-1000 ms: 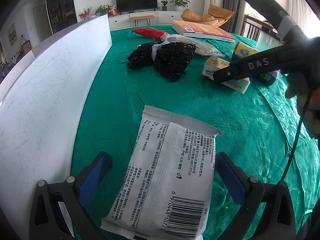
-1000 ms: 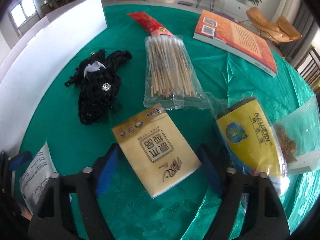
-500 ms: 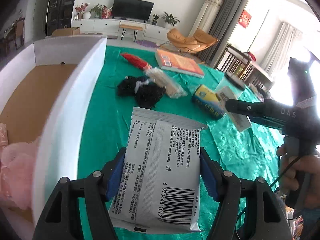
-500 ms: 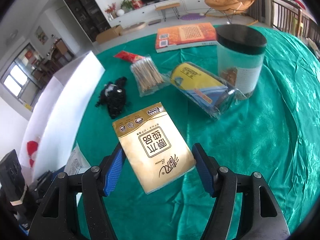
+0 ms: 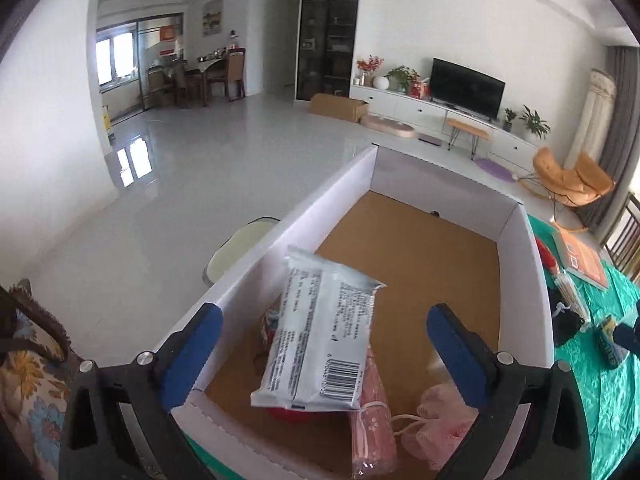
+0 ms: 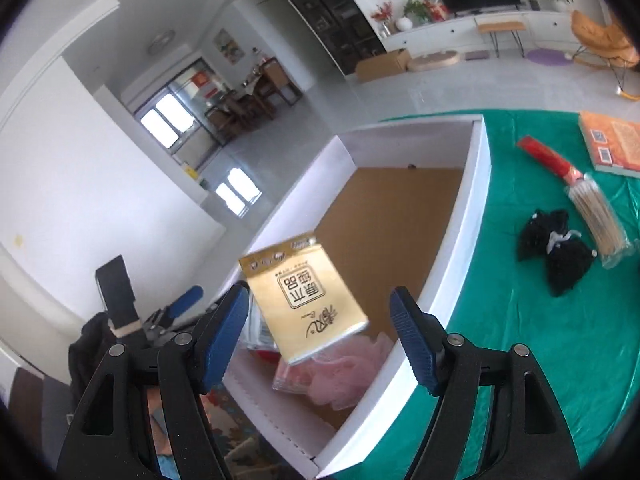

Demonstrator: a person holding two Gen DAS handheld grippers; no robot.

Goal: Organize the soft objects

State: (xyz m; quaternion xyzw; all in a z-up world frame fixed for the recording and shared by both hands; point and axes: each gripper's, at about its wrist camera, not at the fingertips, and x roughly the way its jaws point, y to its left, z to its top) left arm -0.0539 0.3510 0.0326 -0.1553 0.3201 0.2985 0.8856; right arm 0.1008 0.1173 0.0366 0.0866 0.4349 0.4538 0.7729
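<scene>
**Two packets above the white box**

We see our left gripper (image 5: 322,330) spread wide over the near end of the white box (image 5: 524,280), its blue pads clear of the white wipes packet (image 5: 320,344) that sits between them. The packet is tilted, barcode end nearest us, above a red item and touching neither pad; whether it rests on the things below, we cannot tell. Just to its right lie a pink patterned roll (image 5: 374,420) and a pink mesh puff (image 5: 436,420) on the box's brown floor.

Our right gripper (image 6: 320,320) is also wide apart, and the gold tissue pack (image 6: 306,296) is between its fingers without touching either, tilted above the box's near end and the pink puff. Right of the box, on the green tablecloth (image 6: 520,340), lie a black mesh bundle (image 6: 556,248), a bag of sticks (image 6: 600,216) and an orange book (image 6: 616,144).
</scene>
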